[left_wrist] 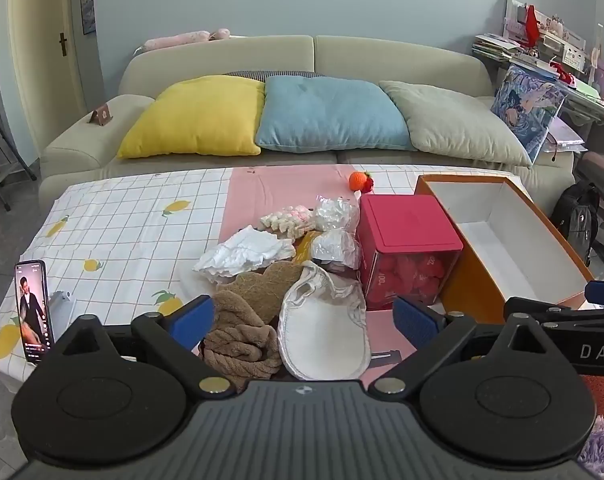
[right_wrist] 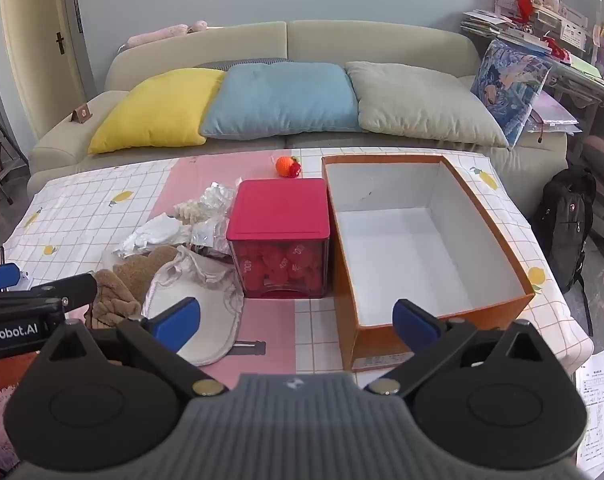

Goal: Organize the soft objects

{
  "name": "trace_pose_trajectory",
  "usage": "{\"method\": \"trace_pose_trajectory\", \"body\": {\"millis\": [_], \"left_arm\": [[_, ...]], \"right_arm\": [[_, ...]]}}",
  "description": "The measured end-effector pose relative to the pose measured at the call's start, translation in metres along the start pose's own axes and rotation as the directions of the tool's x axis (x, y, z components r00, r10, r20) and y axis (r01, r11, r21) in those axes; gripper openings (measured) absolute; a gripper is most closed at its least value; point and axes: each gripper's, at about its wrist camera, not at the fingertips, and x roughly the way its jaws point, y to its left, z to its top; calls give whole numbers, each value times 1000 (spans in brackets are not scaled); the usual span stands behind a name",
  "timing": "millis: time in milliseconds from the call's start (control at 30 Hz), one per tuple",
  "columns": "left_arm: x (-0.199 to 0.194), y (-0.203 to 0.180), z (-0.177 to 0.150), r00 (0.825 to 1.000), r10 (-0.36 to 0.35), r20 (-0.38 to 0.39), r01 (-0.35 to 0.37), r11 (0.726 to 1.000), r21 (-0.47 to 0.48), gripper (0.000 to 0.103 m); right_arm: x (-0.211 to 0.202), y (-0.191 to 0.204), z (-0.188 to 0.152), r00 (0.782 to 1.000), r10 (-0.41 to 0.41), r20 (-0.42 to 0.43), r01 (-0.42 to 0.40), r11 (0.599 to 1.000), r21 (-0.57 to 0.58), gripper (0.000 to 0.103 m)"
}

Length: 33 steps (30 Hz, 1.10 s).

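I hold both tools tilted down over a counter (right_wrist: 82,204) draped in a lemon-print cloth with a pink middle panel. The left gripper (left_wrist: 302,320) has its blue-padded fingers (left_wrist: 192,318) spread wide apart with nothing clamped; the soft pile lies in the gap ahead of them. The right gripper (right_wrist: 296,322) is likewise spread wide and empty, its fingers (right_wrist: 416,320) framing the near wall of the box.

The soft things sit heaped at the counter's centre. From the left wrist camera, a white fabric slipper (left_wrist: 324,332) lies nearest at 6 o'clock of the heap, touching a brown plush twisted piece (left_wrist: 238,336) at its 9 o'clock. Behind them are a flat brown pad (left_wrist: 262,286), crumpled white cloth (left_wrist: 248,254), two clear plastic bags of white stuff (left_wrist: 336,228) and a pastel ruffled scrunchie-like item (left_wrist: 288,218).

At 3 o'clock of the heap stands a clear container with a red lid (right_wrist: 282,210), full of red pieces. Just beside it, at its 3 o'clock, is an open orange cardboard box (right_wrist: 498,240) with a white, empty interior. A small orange knitted toy (right_wrist: 288,166) rests alone at 12 o'clock, near the far edge.

A phone (left_wrist: 34,312) stands lit on a stand at 9 o'clock. A beige sofa (right_wrist: 286,36) with yellow, blue and grey cushions fills the background.
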Motion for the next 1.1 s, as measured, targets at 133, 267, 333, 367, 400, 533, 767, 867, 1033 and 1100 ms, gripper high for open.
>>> {"method": "trace_pose_trajectory", "body": {"millis": [133, 267, 333, 367, 400, 533, 767, 867, 1033, 1100], "left_arm": [[-2, 0, 1, 1000, -13, 15, 14, 1000, -6, 103], [-4, -3, 3, 999, -27, 37, 27, 1000, -3, 103], [-15, -4, 3, 998, -34, 57, 33, 999, 7, 103], [-16, -6, 3, 997, -41, 60, 40, 999, 8, 103], [-17, -7, 3, 997, -43, 61, 43, 999, 11, 103], [-10, -4, 3, 997, -51, 59, 51, 999, 2, 103], [-6, -2, -1, 998, -49, 37, 49, 999, 2, 103], [-4, -2, -1, 999, -39, 23, 38, 999, 6, 103], [-2, -1, -2, 999, -34, 10, 34, 999, 2, 103], [-1, -1, -2, 999, -34, 9, 34, 999, 3, 103]], "right_arm": [[1, 0, 0, 1000, -4, -4, 4, 1000, -1, 100], [1, -1, 0, 1000, -4, -6, 4, 1000, 3, 100], [1, -2, -1, 1000, -3, -7, 3, 1000, 2, 100], [0, -2, -1, 1000, -3, -8, 3, 1000, 2, 100], [2, -1, -2, 1000, -3, -8, 3, 1000, 1, 100], [0, -2, -3, 1000, -3, -4, 3, 1000, -1, 100], [2, 1, -2, 1000, -5, -8, 5, 1000, -5, 100], [2, 1, -1, 1000, -5, -9, 5, 1000, -5, 100], [3, 2, -3, 1000, -6, -16, 6, 1000, -3, 100], [4, 2, -4, 1000, -6, -19, 6, 1000, -3, 100]]}}
